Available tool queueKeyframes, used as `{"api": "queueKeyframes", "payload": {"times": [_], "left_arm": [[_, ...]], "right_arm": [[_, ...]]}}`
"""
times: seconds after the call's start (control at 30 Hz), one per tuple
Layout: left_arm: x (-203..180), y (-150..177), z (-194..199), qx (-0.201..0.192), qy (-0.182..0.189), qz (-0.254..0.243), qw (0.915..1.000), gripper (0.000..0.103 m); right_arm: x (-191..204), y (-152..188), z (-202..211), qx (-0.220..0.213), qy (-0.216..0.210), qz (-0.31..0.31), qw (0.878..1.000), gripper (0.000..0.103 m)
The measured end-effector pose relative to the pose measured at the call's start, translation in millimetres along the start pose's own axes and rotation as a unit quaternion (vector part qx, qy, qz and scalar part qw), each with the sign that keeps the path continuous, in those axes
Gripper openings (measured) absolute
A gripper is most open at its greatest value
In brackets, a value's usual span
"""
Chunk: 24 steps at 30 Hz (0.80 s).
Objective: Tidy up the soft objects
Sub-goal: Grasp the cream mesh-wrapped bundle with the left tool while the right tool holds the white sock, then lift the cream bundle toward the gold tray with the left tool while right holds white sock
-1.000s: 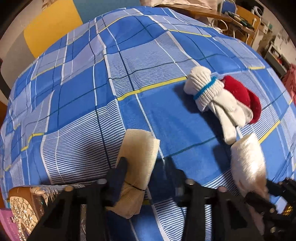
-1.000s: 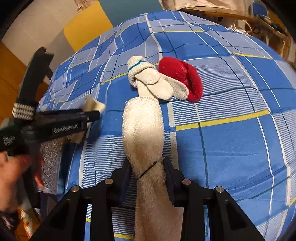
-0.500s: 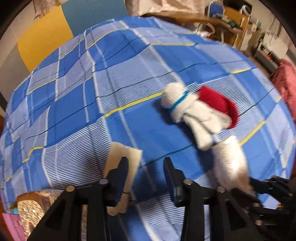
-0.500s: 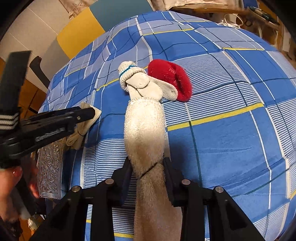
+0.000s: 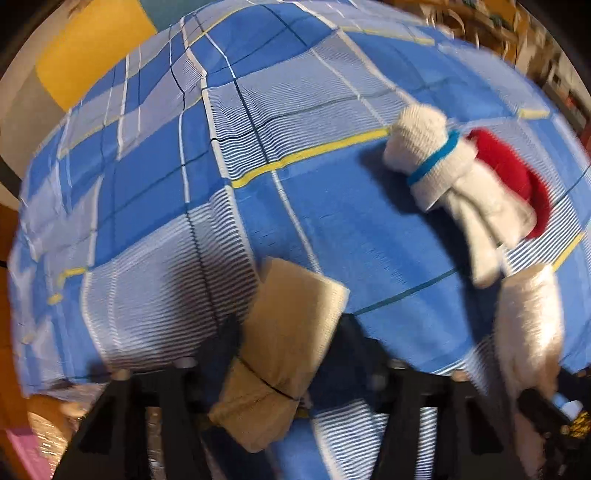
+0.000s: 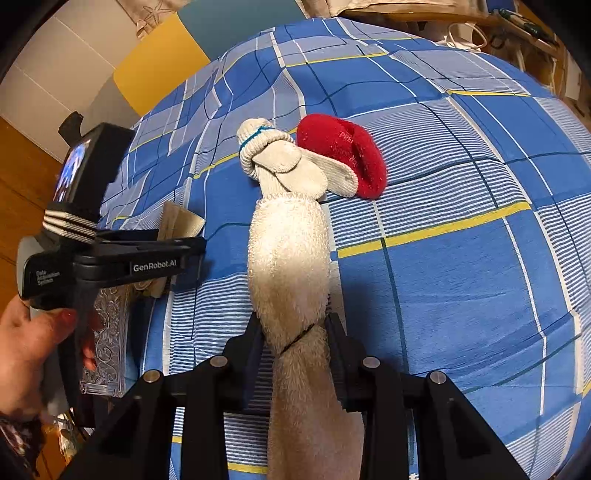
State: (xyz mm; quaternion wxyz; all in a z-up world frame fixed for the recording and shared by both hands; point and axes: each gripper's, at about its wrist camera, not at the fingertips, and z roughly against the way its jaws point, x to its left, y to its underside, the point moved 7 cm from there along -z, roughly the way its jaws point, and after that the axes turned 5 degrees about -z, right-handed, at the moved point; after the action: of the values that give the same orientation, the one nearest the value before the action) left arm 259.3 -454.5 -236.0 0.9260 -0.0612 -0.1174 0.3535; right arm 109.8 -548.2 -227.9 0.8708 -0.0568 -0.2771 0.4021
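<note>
My left gripper (image 5: 288, 339) has its jaws around a folded beige cloth bundle (image 5: 284, 343) tied with a black band, at the near edge of the blue checked bedspread (image 5: 332, 206); the jaws stand wide and contact is unclear. It also shows in the right wrist view (image 6: 177, 240). My right gripper (image 6: 295, 332) is shut on a cream fluffy rolled towel (image 6: 288, 266) lying on the bed. Beyond it lie a white sock bundle with a blue band (image 6: 280, 162) and a red sock bundle (image 6: 343, 155), touching each other.
A clear embossed box (image 6: 107, 332) sits at the bed's near left edge under the left gripper. A yellow and teal wall panel (image 6: 162, 70) is behind the bed. A cluttered wooden desk (image 6: 509, 22) stands at the far right.
The left gripper swung away to the left, then came back over the beige bundle, which now sits between its jaws. The right gripper kept hold of the cream towel and barely moved.
</note>
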Motion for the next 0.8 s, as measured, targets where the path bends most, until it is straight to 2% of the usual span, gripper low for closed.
{"api": "queueKeyframes", "payload": {"times": [0.07, 0.23, 0.3, 0.4, 0.5, 0.63, 0.7, 0.73, 0.8], "left_arm": [[0.8, -1.1, 4.8, -0.006, 0.024, 0.018, 0.9995, 0.040], [-10.6, -7.1, 42.4, -0.068, 0.076, 0.021, 0.9946, 0.040], [-20.4, -5.5, 44.2, -0.068, 0.079, 0.009, 0.9945, 0.040], [-32.9, 0.6, 32.3, -0.058, 0.076, 0.000, 0.9955, 0.050], [-43.6, 10.3, 18.4, -0.036, 0.076, 0.002, 0.9964, 0.052], [-44.2, 21.4, 10.8, -0.029, 0.068, 0.010, 0.9972, 0.060], [-41.3, 25.5, 12.3, -0.032, 0.075, 0.020, 0.9965, 0.060], [-39.6, 28.4, 14.1, -0.032, 0.077, 0.025, 0.9962, 0.053], [-36.2, 33.8, 20.4, -0.040, 0.100, 0.047, 0.9930, 0.049]], "right_arm": [[-1.3, -1.6, 0.8, -0.001, -0.003, -0.005, 1.000, 0.034], [-4.6, -3.2, 3.4, -0.007, 0.000, -0.011, 1.000, 0.033], [-4.4, -2.6, 2.7, -0.006, 0.002, -0.008, 1.000, 0.033], [-2.9, -0.9, 2.2, -0.005, 0.006, -0.002, 1.000, 0.033], [-2.6, -1.0, 2.0, -0.003, 0.007, 0.001, 1.000, 0.034], [-4.9, 1.6, 6.3, 0.012, -0.006, -0.004, 1.000, 0.036], [-4.8, 4.6, 6.9, 0.022, -0.005, 0.007, 1.000, 0.036], [-5.7, 5.9, 6.3, 0.023, 0.000, 0.010, 1.000, 0.036], [-4.1, 7.1, 3.2, 0.025, 0.001, 0.018, 1.000, 0.033]]}}
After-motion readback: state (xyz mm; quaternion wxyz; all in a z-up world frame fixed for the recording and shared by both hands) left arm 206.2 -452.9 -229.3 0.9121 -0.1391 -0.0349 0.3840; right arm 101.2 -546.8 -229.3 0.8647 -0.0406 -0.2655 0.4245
